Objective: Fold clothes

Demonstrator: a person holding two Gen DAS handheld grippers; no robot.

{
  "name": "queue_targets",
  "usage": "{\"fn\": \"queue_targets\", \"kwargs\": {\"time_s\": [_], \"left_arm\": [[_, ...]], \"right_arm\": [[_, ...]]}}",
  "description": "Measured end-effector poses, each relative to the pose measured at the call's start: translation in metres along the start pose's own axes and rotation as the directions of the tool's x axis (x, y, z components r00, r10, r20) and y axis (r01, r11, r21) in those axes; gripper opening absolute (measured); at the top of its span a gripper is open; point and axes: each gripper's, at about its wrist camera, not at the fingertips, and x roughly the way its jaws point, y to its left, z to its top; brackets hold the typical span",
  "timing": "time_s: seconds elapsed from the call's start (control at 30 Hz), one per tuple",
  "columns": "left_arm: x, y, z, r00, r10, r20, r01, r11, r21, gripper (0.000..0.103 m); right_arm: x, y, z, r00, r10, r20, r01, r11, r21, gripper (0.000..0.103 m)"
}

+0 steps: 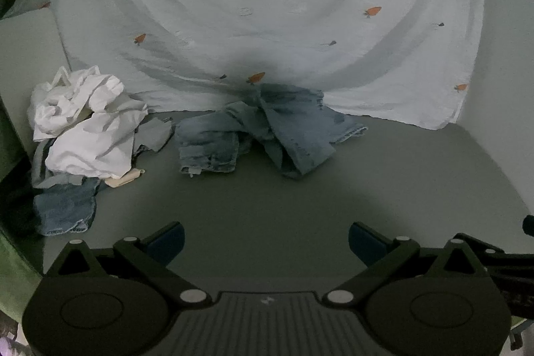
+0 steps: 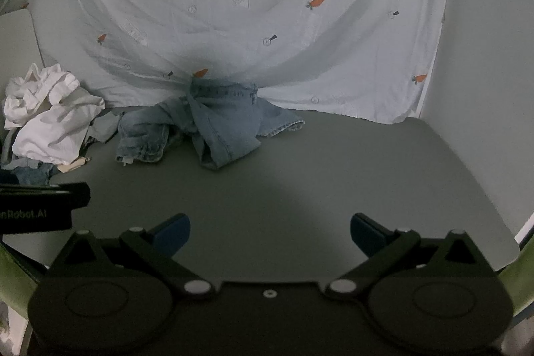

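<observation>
Carrot-print sheet (image 1: 267, 5) hangs as the backdrop over a grey table (image 1: 300, 196). Crumpled jeans (image 1: 267, 129) lie bunched at the back middle, nowhere near folded, with a heap of white clothes (image 1: 83, 129) piled far left. Looks like the reach-in stage to me: next move needs a grab on a waistband or hem to spread them flat. Left gripper (image 1: 266, 242) and right gripper (image 2: 270, 232) both gape wide, holding nothing, hovering well short of the denim.

White shirt (image 1: 90, 125) hides most of the clothes heaped beneath it.
</observation>
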Motion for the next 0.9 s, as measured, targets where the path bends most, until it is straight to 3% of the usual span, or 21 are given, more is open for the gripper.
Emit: {"fn": "queue_targets", "kwargs": {"time_s": [0.3,0.37,0.9], "left_arm": [[-0.001,0.012,-0.001,1.000,-0.027,0.009,0.028,0.999,-0.022,0.103],[0.000,0.008,0.010,1.000,-0.015,-0.007,0.015,1.000,-0.012,0.103],[0.004,0.000,0.007,1.000,0.018,0.008,-0.018,1.000,0.015,0.103]], "right_arm": [[-0.001,0.003,0.001,1.000,-0.001,-0.003,0.001,1.000,0.005,0.103],[-0.005,0.003,0.004,1.000,-0.003,-0.008,0.003,1.000,0.007,0.103],[-0.003,0.010,0.017,1.000,-0.025,0.002,0.025,1.000,-0.005,0.103]]}}
